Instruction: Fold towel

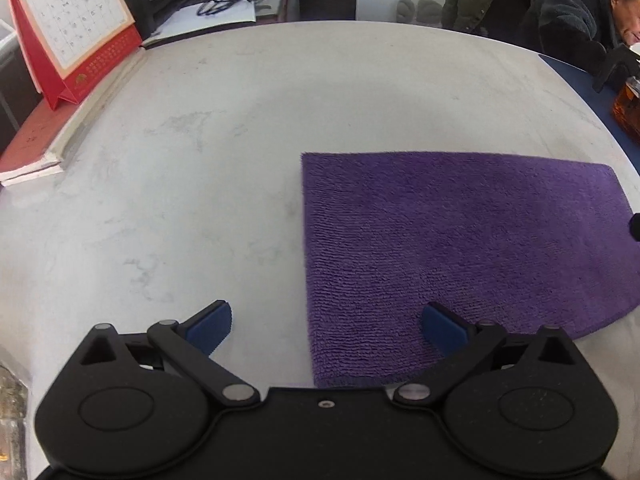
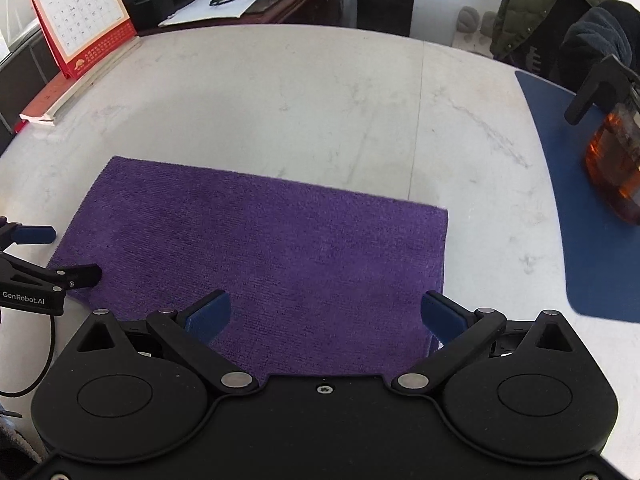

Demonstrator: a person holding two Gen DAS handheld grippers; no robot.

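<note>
A purple towel (image 1: pixel 460 248) lies flat on the pale marble table (image 1: pixel 200 140). In the left wrist view my left gripper (image 1: pixel 326 326) is open over the towel's near left corner, one blue pad (image 1: pixel 210 326) above bare table and the other over cloth. In the right wrist view the towel (image 2: pixel 280 248) spreads ahead of my right gripper (image 2: pixel 326 316), which is open over the near right part, its right pad (image 2: pixel 442 316) by the towel's right edge. The left gripper (image 2: pixel 52 256) shows at the left edge there, also open. Nothing is held.
A red desk calendar (image 1: pixel 76 28) and a stack of books (image 1: pixel 48 136) stand at the table's far left. A blue mat (image 2: pixel 588 216) with an amber glass jar (image 2: pixel 616 160) lies at the right. A person (image 1: pixel 592 20) in dark clothes sits beyond the far right edge.
</note>
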